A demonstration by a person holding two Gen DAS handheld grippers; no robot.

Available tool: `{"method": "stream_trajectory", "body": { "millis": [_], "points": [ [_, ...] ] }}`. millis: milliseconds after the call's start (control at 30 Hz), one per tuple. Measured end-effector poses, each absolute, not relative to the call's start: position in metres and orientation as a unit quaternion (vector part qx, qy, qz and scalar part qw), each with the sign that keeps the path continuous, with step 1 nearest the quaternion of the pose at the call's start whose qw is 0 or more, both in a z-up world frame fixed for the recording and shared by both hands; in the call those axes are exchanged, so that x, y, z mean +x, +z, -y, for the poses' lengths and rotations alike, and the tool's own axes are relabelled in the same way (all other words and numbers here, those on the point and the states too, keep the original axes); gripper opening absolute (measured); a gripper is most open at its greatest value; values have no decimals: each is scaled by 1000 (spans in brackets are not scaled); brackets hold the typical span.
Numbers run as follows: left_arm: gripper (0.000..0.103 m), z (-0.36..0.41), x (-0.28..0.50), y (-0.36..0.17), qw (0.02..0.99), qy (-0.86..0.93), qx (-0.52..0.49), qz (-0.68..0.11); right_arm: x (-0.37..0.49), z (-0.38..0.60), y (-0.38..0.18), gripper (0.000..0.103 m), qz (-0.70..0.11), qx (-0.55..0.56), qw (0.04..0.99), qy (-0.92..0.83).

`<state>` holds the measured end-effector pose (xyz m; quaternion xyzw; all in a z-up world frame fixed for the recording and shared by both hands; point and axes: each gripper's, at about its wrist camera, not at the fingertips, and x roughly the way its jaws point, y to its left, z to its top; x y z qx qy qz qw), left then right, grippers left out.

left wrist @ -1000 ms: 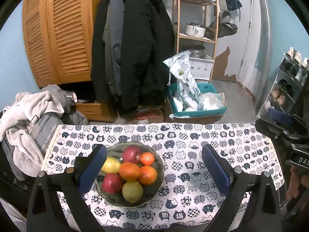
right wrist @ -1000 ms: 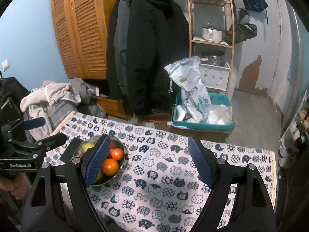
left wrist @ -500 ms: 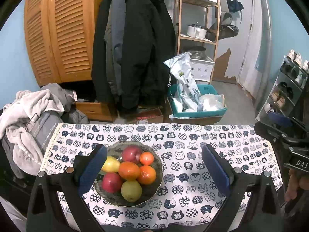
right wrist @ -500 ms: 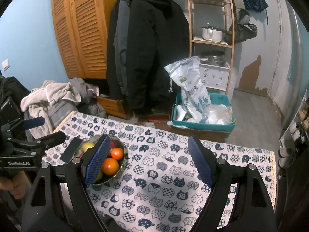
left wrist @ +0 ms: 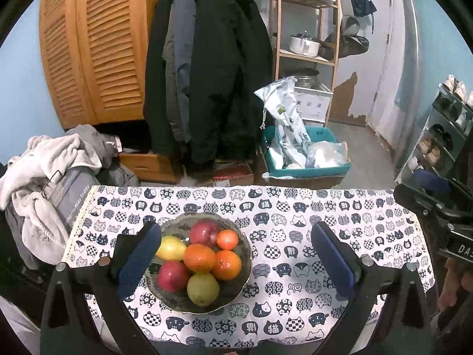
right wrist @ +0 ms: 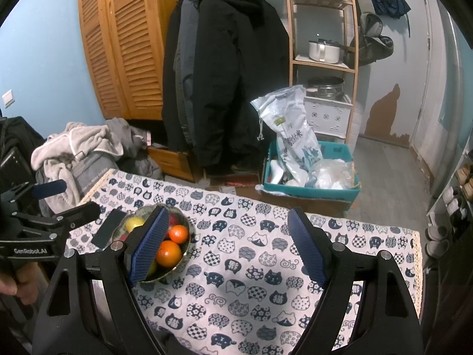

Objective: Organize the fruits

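Observation:
A patterned bowl (left wrist: 242, 293) sits on the cat-print tablecloth (left wrist: 295, 207), left of middle, heaped with fruit: two red apples (left wrist: 204, 232), three oranges (left wrist: 199, 257) and two yellow-green fruits (left wrist: 203, 289). My left gripper (left wrist: 235, 261) hovers over the bowl's near side, open, its jaws wide and nothing between them. In the right wrist view the bowl (right wrist: 184, 256) lies behind the left finger of my right gripper (right wrist: 229, 247), which is open and empty above the cloth. A dark phone (right wrist: 108, 232) lies flat just left of the bowl.
Past the table's far edge stand a teal crate (left wrist: 307, 170) with bags, hanging coats (left wrist: 207, 74), a wooden shelf (left wrist: 307, 29) and a louvred wardrobe (left wrist: 94, 47). Crumpled clothes (left wrist: 44, 171) pile at the left. A shoe rack (left wrist: 443, 130) is at the right.

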<state>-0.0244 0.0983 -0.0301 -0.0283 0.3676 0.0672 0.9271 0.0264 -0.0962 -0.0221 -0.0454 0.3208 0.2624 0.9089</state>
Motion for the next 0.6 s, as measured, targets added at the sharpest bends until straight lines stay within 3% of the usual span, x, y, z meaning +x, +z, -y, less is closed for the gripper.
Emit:
{"method": "stream_trajectory", "body": {
  "millis": [600],
  "points": [
    [102,-93,-23,-30,926,60,-22,-371,25,100,-26,81,-325,-47,907,262]
  ]
}}
